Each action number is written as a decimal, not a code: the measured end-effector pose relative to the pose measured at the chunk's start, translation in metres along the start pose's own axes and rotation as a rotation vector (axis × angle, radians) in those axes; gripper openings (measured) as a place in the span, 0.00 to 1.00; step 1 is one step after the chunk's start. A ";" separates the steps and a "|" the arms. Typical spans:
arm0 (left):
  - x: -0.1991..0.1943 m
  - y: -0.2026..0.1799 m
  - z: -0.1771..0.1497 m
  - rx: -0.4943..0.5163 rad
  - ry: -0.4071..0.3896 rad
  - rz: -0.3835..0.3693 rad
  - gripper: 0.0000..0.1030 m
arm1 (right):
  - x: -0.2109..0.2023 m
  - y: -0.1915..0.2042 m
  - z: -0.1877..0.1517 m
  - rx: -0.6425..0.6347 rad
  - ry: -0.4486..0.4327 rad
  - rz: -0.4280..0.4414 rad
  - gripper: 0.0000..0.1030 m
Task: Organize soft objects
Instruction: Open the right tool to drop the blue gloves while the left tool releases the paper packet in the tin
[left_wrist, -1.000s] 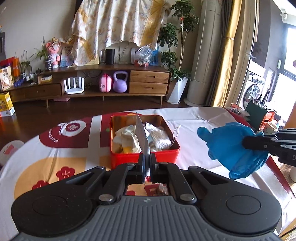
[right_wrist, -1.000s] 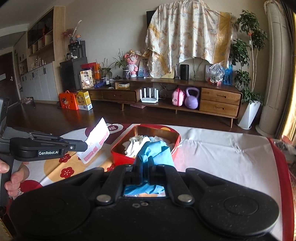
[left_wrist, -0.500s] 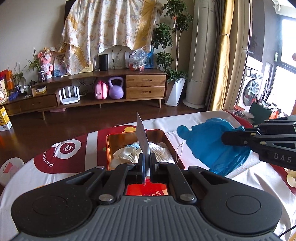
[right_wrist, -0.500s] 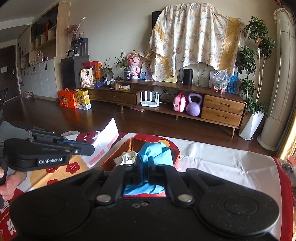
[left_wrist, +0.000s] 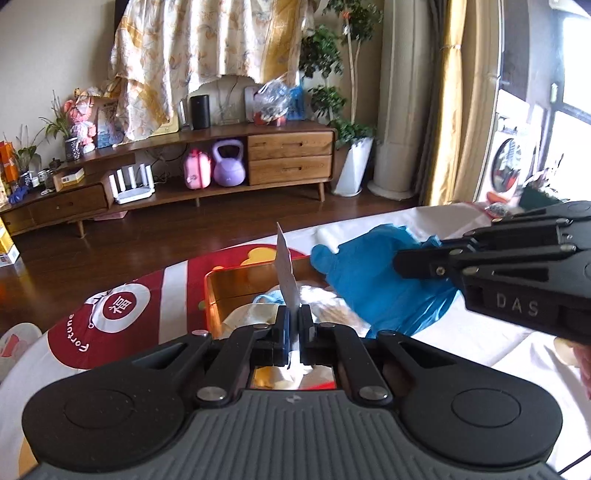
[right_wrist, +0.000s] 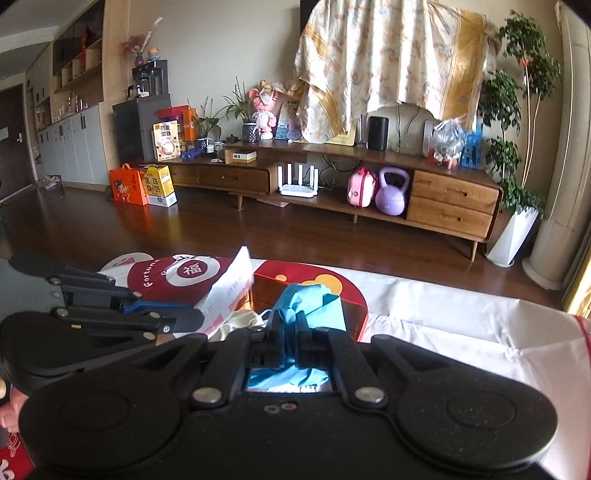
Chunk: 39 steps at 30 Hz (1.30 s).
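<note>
The left gripper (left_wrist: 291, 325) is pinched on a white packet (left_wrist: 286, 275) that stands upright over the red tin (left_wrist: 221, 291) just ahead of it, where pale soft items lie. To its right, the right gripper (right_wrist: 293, 330) is clamped on a blue glove (left_wrist: 373, 280) hanging above the tin's right side. Both hover over a counter (left_wrist: 461, 339) spread with a white and red cloth (left_wrist: 122, 306). Beyond lie a dark wood floor (right_wrist: 207, 225), a low wooden cabinet (right_wrist: 454, 203) with a purple kettlebell (right_wrist: 392, 195), and a draped patterned sheet (right_wrist: 388, 66).

Purple kettlebell (right_wrist: 392, 196) (beside pink case (right_wrist: 359, 192))
</note>
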<state>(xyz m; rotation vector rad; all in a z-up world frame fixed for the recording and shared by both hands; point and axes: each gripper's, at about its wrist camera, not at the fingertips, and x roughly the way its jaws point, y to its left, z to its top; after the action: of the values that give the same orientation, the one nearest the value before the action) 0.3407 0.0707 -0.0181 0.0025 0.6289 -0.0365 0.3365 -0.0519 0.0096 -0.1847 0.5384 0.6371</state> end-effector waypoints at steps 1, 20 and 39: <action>0.005 0.002 0.000 -0.005 0.003 0.002 0.04 | 0.005 -0.003 0.000 0.008 0.003 0.000 0.04; 0.072 0.024 0.001 -0.076 0.067 0.017 0.04 | 0.075 -0.017 -0.015 0.091 0.077 0.013 0.06; 0.082 0.022 -0.007 -0.081 0.064 0.028 0.04 | 0.088 -0.015 -0.029 0.096 0.164 0.001 0.20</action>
<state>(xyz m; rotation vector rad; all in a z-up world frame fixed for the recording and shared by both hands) 0.4039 0.0902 -0.0728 -0.0658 0.6942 0.0156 0.3922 -0.0279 -0.0620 -0.1469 0.7257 0.5991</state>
